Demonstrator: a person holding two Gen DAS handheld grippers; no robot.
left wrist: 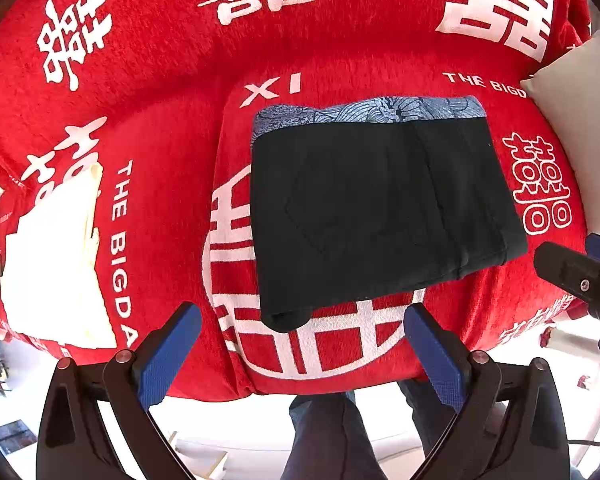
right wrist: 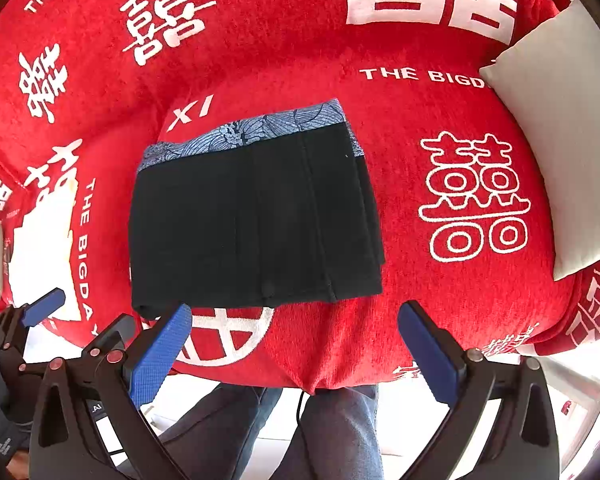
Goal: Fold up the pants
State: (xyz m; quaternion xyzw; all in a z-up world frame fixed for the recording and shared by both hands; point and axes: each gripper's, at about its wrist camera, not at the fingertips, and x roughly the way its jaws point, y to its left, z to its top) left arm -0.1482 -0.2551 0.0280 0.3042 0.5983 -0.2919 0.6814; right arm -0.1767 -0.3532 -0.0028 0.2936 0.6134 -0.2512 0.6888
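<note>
Black pants (left wrist: 376, 208) (right wrist: 252, 224) lie folded into a compact rectangle on the red cover, with a blue patterned lining strip (left wrist: 364, 110) (right wrist: 252, 128) showing along the far edge. My left gripper (left wrist: 302, 340) hovers open just in front of the pants' near edge, holding nothing. My right gripper (right wrist: 296, 344) is also open and empty, near the pants' front right corner. The right gripper's tip (left wrist: 580, 276) shows at the right of the left wrist view; the left gripper (right wrist: 44, 308) shows at the lower left of the right wrist view.
The surface is a sofa draped in a red cover (left wrist: 180, 120) (right wrist: 460, 312) with white characters. A folded cream garment (left wrist: 56, 264) (right wrist: 44, 248) lies to the left. A pale cushion (left wrist: 580, 128) (right wrist: 560, 140) rests at the right. A person's legs in jeans (left wrist: 340, 432) (right wrist: 332, 432) stand at the front edge.
</note>
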